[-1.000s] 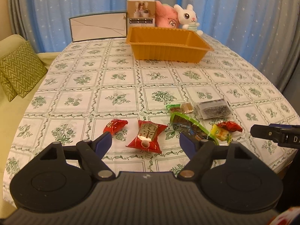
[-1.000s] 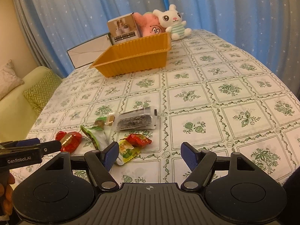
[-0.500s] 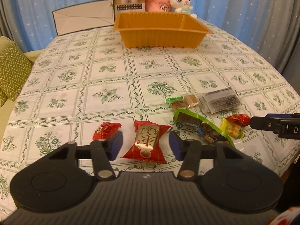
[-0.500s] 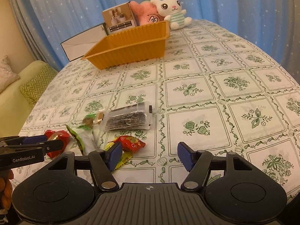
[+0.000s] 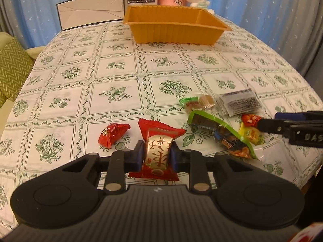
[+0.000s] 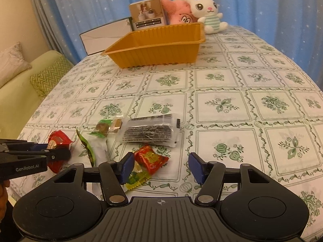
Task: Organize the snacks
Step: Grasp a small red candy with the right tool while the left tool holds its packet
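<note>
My left gripper (image 5: 157, 155) is shut on a red and gold snack packet (image 5: 159, 141) lying on the tablecloth; it also shows in the right wrist view (image 6: 57, 141). A small red candy (image 5: 113, 134) lies to its left. A green-edged packet (image 5: 220, 133), a green candy (image 5: 190, 103), a dark clear packet (image 5: 239, 102), a red candy (image 6: 150, 158) and a yellow candy (image 6: 137, 176) lie to the right. My right gripper (image 6: 161, 166) is open and empty over the red and yellow candies. The orange tray (image 5: 173, 27) stands empty at the far side.
Behind the tray (image 6: 157, 48) stand a brown box (image 6: 148, 14), a pink plush (image 6: 179, 13), a white bunny plush (image 6: 210, 14) and a white envelope-like box (image 6: 105, 35). A green sofa with cushions (image 6: 48, 76) lies off the table's left edge.
My left gripper moved forward and down and closed on the red and gold packet. My right gripper moved slightly forward over the red and yellow candies and stayed open.
</note>
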